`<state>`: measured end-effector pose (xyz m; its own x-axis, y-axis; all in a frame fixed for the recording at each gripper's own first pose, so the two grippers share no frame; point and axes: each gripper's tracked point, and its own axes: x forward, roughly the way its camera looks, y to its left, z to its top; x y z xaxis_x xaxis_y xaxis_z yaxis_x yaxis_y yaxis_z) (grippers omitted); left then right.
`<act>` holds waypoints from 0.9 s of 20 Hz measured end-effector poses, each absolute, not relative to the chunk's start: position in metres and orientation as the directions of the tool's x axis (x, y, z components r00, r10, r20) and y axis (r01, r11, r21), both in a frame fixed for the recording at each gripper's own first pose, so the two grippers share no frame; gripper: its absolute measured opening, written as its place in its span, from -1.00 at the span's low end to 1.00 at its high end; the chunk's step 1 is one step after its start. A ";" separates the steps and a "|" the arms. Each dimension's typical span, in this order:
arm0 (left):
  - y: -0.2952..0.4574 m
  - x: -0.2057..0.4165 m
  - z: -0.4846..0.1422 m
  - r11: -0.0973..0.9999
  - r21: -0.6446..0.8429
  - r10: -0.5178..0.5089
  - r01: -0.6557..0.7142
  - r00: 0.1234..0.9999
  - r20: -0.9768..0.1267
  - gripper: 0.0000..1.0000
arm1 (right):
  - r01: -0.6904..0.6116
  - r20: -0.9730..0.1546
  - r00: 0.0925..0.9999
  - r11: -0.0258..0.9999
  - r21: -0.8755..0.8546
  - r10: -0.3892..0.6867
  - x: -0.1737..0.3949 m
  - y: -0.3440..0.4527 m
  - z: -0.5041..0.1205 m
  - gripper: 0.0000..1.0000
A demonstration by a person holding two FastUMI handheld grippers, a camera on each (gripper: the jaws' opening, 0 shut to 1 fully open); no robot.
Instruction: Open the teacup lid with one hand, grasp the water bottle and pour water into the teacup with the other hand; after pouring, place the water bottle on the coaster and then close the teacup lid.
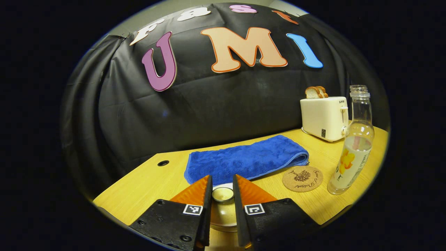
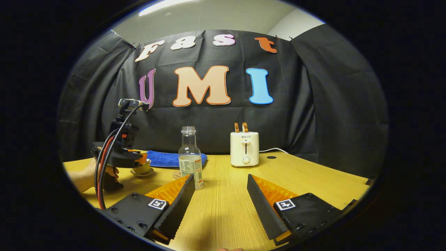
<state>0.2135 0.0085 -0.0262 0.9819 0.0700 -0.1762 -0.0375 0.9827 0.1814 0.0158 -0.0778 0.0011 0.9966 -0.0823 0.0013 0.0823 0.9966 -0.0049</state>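
The beige teacup (image 1: pixel 223 218) stands on its saucer at the near table edge, with its lid (image 1: pixel 223 194) on top. My left gripper (image 1: pixel 222 179) has a finger on each side of the lid's knob and looks shut on it. In the right gripper view the same left gripper (image 2: pixel 141 159) hovers over the teacup (image 2: pixel 143 168). The clear water bottle (image 1: pixel 352 153), uncapped and about half full, stands upright beside the round cork coaster (image 1: pixel 302 178). My right gripper (image 2: pixel 220 177) is open above the table, short of the bottle (image 2: pixel 190 160), with nothing between its fingers.
A folded blue towel (image 1: pixel 244 160) lies behind the teacup. A cream toaster (image 1: pixel 324 118) with bread slices stands at the back, also seen as the toaster (image 2: pixel 244 149) behind the bottle. A hand (image 2: pixel 83 177) holds the left gripper, with cables hanging beside it.
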 end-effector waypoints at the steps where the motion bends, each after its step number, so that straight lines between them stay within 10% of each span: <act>1: 0.009 0.212 -0.027 0.983 0.180 0.071 -0.039 0.982 -0.176 -0.46 | 0.083 0.001 0.997 0.997 -0.005 -0.083 0.016 -0.079 0.001 0.93; 18: 0.013 0.183 0.013 0.985 0.166 0.044 -0.036 0.998 -0.043 -0.57 | 0.014 -0.004 1.000 1.000 -0.001 -0.014 0.033 -0.050 -0.002 0.87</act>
